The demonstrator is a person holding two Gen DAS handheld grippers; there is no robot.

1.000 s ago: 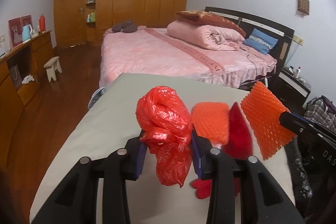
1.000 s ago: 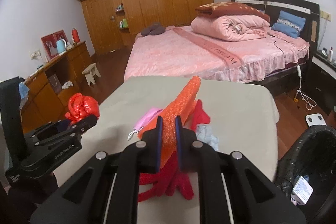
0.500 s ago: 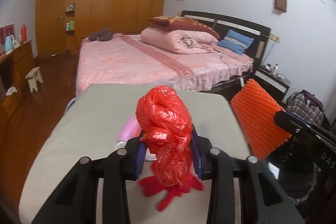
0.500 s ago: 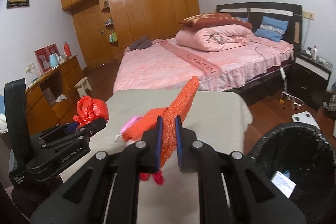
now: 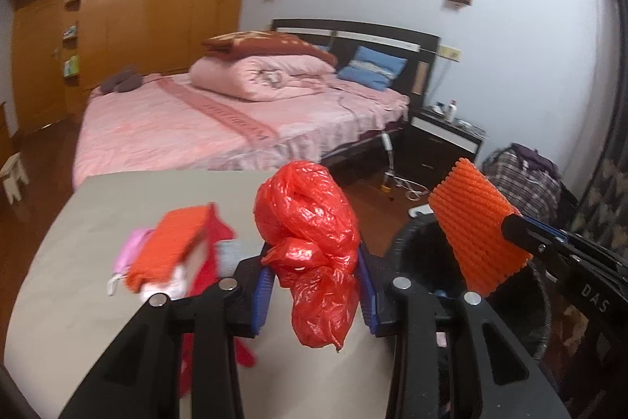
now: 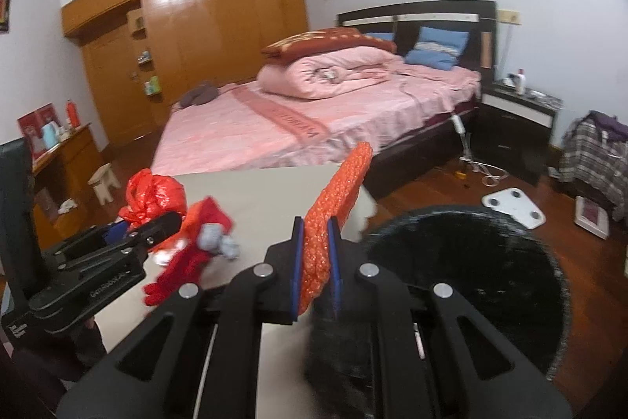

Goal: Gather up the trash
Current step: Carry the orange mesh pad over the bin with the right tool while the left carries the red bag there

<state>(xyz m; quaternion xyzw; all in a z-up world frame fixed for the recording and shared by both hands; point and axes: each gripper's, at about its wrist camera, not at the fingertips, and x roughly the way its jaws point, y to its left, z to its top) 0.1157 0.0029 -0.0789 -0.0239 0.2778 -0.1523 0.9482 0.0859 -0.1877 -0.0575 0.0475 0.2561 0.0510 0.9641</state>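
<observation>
My left gripper (image 5: 316, 291) is shut on a crumpled red plastic bag (image 5: 310, 242), held above the right edge of the beige table (image 5: 78, 262). My right gripper (image 6: 316, 268) is shut on an orange foam net sleeve (image 6: 333, 218), which stands up between its blue pads beside the black-lined trash bin (image 6: 471, 273). In the left wrist view the sleeve (image 5: 475, 230) hangs over the bin (image 5: 424, 246). On the table lie another orange foam net (image 5: 168, 246), a pink item (image 5: 131, 248), red fabric (image 6: 184, 262) and a grey-blue crumpled scrap (image 6: 218, 240).
A pink bed (image 6: 314, 116) stands behind the table, with a dark nightstand (image 6: 514, 120) to its right. A white scale (image 6: 512, 205) and a checked bag (image 6: 592, 144) lie on the wooden floor near the bin. Wooden cabinets (image 6: 59, 167) and a stool (image 6: 104, 181) are at the left.
Both grippers have swung to the right with their loads, from over the table's middle towards its right edge. The trash bin has come into view under the orange sleeve.
</observation>
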